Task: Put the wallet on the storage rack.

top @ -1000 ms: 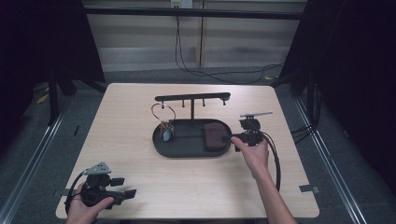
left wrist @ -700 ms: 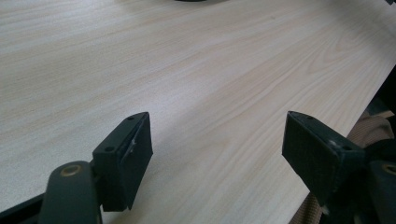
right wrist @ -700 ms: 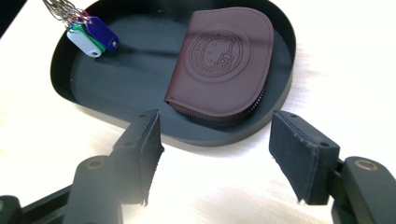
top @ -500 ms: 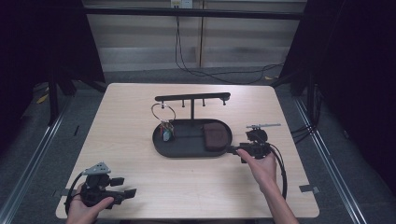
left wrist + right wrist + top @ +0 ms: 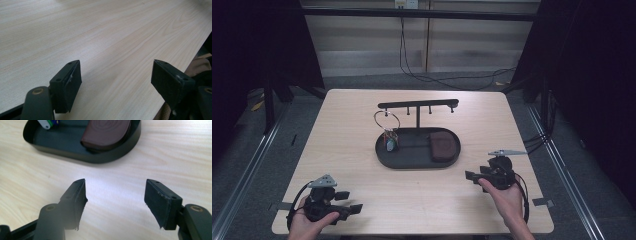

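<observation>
A black oval tray [image 5: 417,164] with a T-shaped hanger bar [image 5: 418,104] stands mid-table. A brown zip wallet [image 5: 441,146] lies in the tray's right half. From the bar's left hook hangs a key ring [image 5: 386,120], its keys [image 5: 390,141] reaching down into the tray's left half. My right gripper [image 5: 472,177] rests low at the near right, open and empty, pointing left toward the tray. In the right gripper view its jaws [image 5: 116,192] stand wide over bare wood, with the tray rim [image 5: 112,155] and wallet [image 5: 107,132] ahead. My left gripper [image 5: 349,201] is open and empty at the near left corner [image 5: 116,75].
The light wooden table [image 5: 337,130] ends close behind both hands. Black cables trail from each gripper. A dark floor, metal rails and a cable on the ground surround the table.
My right gripper has pulled away from the tray's right end, back toward the near right of the table. The left gripper has stayed put.
</observation>
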The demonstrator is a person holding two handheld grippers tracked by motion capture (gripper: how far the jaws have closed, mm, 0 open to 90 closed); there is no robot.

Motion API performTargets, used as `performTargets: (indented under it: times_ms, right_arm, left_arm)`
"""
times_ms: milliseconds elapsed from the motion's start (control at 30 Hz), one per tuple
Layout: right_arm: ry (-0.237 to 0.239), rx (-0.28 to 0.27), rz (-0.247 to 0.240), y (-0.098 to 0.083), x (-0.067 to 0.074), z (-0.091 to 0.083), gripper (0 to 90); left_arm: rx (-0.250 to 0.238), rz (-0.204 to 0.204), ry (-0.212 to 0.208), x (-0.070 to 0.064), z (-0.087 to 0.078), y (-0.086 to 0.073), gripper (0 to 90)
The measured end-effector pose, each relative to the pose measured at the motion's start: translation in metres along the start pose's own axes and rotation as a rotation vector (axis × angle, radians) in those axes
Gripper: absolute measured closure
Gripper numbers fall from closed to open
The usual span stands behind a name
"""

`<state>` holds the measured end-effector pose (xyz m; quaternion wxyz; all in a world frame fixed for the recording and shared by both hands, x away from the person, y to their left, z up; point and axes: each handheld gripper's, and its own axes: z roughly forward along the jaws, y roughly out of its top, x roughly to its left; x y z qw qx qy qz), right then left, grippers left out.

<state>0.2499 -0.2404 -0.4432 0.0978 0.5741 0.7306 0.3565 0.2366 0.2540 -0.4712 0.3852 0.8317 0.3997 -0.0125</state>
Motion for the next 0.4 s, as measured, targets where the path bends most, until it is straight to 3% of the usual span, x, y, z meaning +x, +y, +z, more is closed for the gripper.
performTargets:
  times_ms: [300,400]
  right_arm:
    - [-0.005,-0.021,-0.009,-0.033,0.000,-0.004,33.1]
    - [-0.040,-0.025,-0.024,-0.039,0.000,-0.006,32.4]
  left_arm:
    - [-0.005,0.003,0.013,0.001,-0.002,0.000,24.4]
    - [-0.016,-0.005,0.010,0.002,-0.005,-0.002,24.4]
